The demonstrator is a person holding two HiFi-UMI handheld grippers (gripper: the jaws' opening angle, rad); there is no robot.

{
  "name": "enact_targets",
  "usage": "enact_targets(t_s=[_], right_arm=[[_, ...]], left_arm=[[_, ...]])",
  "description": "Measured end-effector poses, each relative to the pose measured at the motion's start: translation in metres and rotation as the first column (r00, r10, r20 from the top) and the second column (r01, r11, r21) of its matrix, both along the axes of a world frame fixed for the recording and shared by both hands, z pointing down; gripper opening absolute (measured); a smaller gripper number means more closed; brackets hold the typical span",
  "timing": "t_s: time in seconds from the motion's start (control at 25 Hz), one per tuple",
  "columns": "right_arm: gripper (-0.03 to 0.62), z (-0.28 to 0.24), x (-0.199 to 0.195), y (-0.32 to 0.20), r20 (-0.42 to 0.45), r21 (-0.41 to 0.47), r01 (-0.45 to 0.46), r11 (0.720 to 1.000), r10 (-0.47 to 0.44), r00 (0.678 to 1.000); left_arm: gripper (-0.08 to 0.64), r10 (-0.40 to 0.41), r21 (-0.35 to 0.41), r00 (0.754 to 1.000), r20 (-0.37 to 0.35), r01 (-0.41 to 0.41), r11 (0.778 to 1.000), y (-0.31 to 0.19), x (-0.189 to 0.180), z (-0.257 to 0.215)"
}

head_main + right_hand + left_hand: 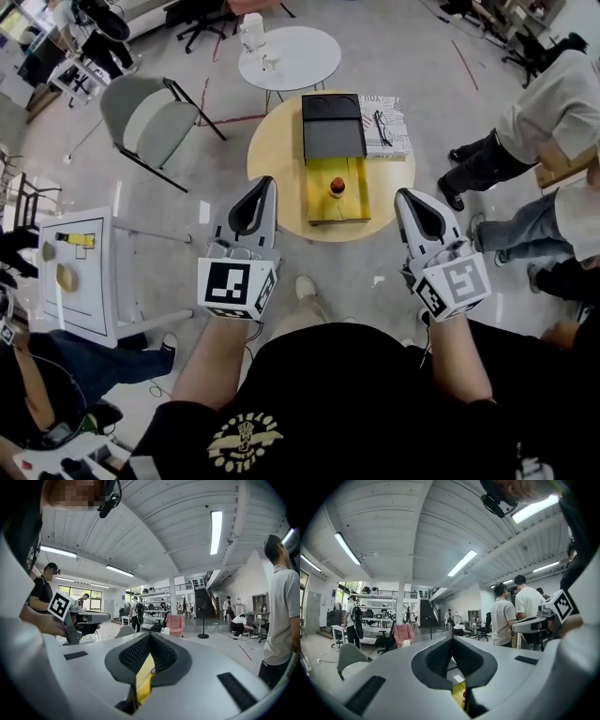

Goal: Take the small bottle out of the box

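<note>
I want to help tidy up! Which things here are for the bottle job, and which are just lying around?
For the job: small bottle, box, left claw, right claw, both shut and empty.

Just lying about: glasses, book, grey chair, white round table.

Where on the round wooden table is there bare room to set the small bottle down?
Bare: the round wooden table's left side, beside the black box and its yellow tray, and the near right rim, in front of the printed stack with glasses. Crowded: the middle and far right, where box, tray and stack sit.
</note>
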State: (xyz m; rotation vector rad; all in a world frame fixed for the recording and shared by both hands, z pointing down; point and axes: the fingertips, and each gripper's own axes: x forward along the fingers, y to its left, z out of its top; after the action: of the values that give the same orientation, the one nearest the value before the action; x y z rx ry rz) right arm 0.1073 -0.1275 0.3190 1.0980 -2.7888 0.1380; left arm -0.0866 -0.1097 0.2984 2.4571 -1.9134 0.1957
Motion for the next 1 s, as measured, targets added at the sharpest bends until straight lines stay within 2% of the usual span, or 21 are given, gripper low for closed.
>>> enact_targets(t_s=[0.52,1.0], right_arm=[[0.014,-0.011,-0.037,-0.032,-0.009,0.023,-0.032,0.999,0.032,0.999],[0.015,-0.007,-0.065,-0.049,-0.043,0.029,-0.099,0.995,0.1,0.994]], left_arm=[[0.015,0.046,0.029,0.999,-0.012,-0.045,0.999,-0.039,-0.032,-0.011],[0.015,0.131,0.026,0.991,-0.026,-0.131,0.991,-0.07,-0.056,0.001]])
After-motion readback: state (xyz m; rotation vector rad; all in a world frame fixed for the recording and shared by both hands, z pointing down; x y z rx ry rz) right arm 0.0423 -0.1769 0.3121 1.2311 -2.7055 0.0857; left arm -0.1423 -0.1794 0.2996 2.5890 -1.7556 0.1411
